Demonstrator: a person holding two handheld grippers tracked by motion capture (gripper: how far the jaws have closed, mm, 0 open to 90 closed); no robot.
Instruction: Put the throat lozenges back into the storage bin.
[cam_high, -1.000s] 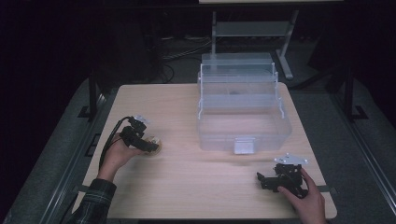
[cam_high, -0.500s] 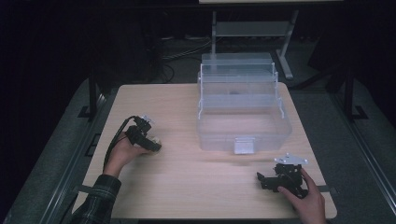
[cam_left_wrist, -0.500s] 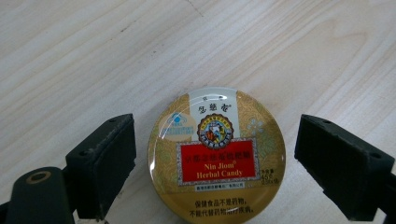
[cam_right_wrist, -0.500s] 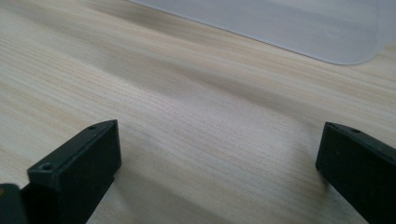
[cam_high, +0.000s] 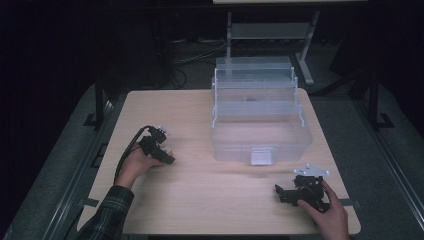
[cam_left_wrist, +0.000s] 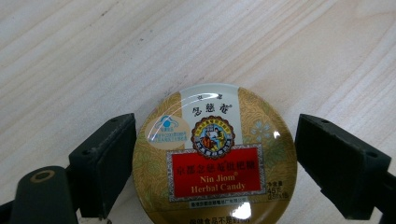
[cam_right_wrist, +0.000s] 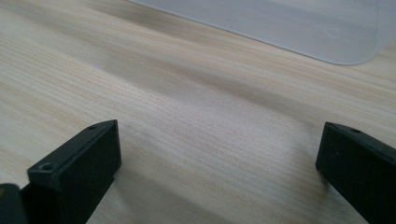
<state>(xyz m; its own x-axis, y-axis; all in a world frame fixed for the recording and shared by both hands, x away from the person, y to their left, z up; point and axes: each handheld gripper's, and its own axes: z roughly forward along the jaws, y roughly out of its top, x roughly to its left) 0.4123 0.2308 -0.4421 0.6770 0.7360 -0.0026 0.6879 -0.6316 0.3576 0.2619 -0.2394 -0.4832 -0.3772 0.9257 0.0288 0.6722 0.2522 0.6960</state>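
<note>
The pale wooden table (cam_high: 210, 200) is carrying a clear plastic tiered box (cam_high: 257, 117) at its far side. My left hand-held gripper (cam_left_wrist: 215, 158) is straddling a round Nin Jiom herbal candy tin (cam_left_wrist: 215, 156), one jaw touching, the other just apart; my right hand-held gripper (cam_right_wrist: 219, 158) is resting spread wide near the box.
</note>
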